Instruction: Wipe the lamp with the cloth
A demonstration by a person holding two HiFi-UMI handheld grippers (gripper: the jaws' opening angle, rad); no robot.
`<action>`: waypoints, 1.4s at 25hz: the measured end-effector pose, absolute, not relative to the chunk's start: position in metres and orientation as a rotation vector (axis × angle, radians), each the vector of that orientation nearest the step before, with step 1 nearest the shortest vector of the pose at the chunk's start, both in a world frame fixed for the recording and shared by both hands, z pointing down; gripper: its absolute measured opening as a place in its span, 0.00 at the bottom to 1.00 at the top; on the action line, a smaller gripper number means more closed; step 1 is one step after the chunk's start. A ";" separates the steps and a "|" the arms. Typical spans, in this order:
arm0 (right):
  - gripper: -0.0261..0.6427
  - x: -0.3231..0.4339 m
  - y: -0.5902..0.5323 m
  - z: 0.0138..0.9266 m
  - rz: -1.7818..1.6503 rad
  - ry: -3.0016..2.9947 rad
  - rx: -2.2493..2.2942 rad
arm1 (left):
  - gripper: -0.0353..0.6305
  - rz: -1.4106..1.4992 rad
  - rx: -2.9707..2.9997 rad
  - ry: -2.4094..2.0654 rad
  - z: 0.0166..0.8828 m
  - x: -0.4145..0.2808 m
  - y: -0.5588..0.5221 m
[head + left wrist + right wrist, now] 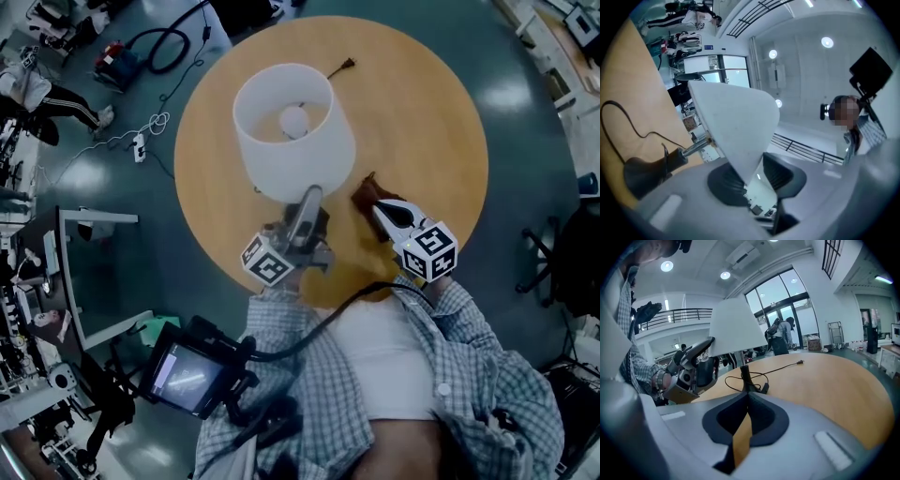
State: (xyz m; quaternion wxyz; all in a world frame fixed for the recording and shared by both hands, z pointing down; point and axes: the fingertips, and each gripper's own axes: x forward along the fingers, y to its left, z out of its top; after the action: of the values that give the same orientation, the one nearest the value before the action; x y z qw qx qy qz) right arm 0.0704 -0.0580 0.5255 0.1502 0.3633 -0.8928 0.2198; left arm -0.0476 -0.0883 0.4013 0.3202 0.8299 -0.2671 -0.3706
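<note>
Head view, left gripper (309, 197) part-open around rim of lampshade (291, 131), right gripper (380, 208) clamped on brown cloth (364, 194)

Pretty dim and bluish overall, round ceiling lights (827, 42) glaring up top, heavy fisheye warping with black corners in both gripper views, closest stuff looks soft

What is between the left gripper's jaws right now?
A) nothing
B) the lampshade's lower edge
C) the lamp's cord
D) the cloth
B: the left gripper view shows the edge of the white lampshade reaching down between the jaws of the left gripper.
</note>
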 end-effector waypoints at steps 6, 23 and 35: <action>0.09 0.089 -0.081 0.570 0.455 -2.334 1.043 | 0.20 -0.953 2.183 -0.703 0.403 -0.046 -0.088; 0.22 0.090 -0.067 0.663 0.546 -2.107 0.930 | 0.21 -0.903 2.213 -0.704 0.404 -0.042 -0.085; 0.21 0.079 -0.156 0.427 0.498 -2.650 1.322 | 0.21 -0.893 2.205 -0.729 0.408 -0.046 -0.088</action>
State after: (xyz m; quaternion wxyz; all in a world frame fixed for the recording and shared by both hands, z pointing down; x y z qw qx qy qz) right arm 0.0788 -0.1561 0.4267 0.0692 0.4391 -0.8804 0.1655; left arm -0.0457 -0.0877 0.4083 0.3207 0.8393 -0.2776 -0.3399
